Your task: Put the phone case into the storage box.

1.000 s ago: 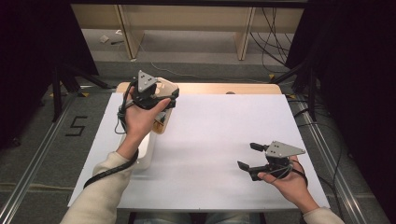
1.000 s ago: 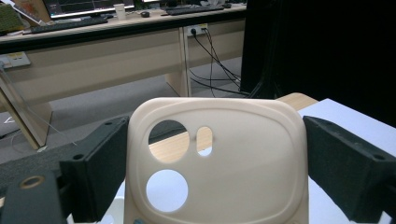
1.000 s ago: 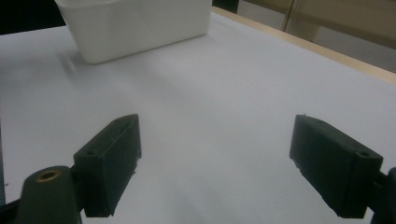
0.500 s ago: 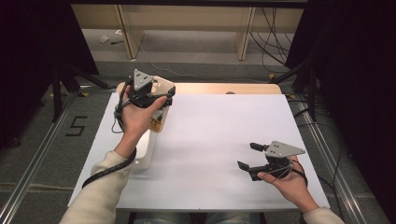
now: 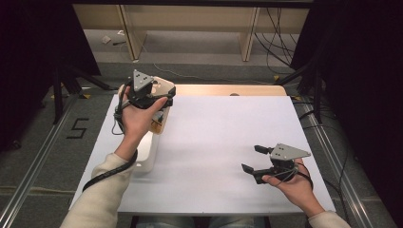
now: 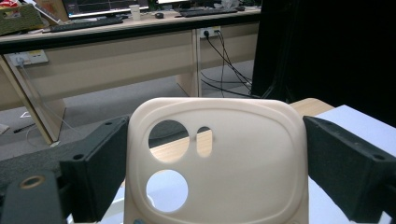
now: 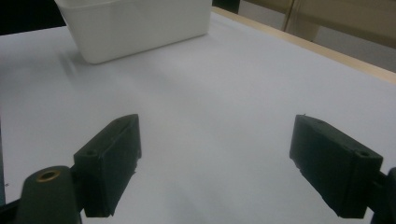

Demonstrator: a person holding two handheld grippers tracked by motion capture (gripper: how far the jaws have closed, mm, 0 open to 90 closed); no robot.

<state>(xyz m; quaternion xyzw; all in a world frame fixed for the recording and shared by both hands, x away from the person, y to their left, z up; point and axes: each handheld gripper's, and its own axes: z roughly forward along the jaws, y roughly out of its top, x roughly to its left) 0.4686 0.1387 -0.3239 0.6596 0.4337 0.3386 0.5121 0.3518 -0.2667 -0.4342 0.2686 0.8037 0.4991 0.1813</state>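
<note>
2 tongs: left tongs [image 5: 159, 102] grip a cream plastic plate [image 6: 215, 163] by its edges, may slip out; right tongs [image 5: 252, 159] gape idle over tabletop [image 5: 214, 142].

Grey floor [image 5: 43, 156] — beige desks [image 6: 107, 56] beyond, cables [image 5: 280, 38] trailing.

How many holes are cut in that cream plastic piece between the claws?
3, in the cream piece: a large round one upper left, a narrow slot just beside it, another round one below. Its bottom edge is cut off, so more may be hidden.
</note>
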